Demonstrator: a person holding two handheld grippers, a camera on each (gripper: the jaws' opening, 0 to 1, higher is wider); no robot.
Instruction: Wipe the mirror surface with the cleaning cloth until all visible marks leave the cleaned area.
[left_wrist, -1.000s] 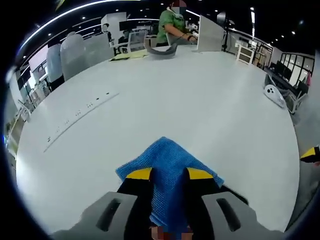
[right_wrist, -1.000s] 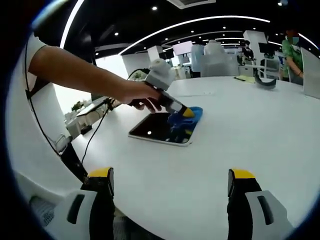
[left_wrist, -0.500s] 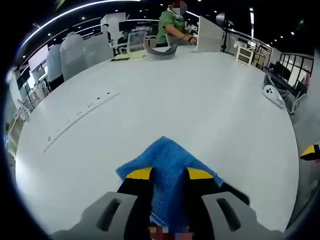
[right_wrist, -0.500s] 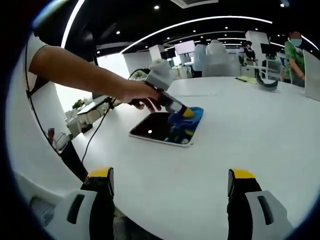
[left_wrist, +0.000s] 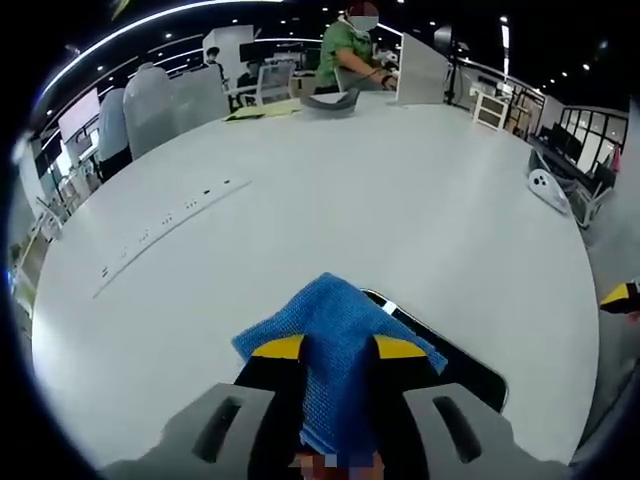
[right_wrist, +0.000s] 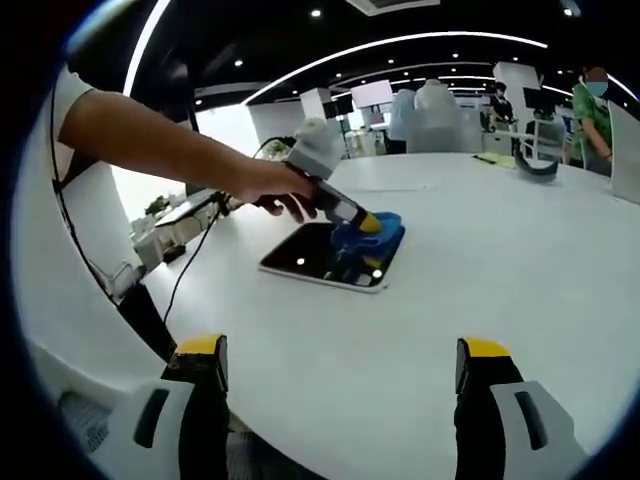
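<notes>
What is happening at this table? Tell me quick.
A person is wiping a mirror that lies flat on a white table. The left claw is shut on a blue cloth and presses it onto the far end of the mirror. The right claw hangs open above bare table nearer the edge, holding nothing. The dark glass reflects ceiling lights; whether any marks remain is too small to tell.
</notes>
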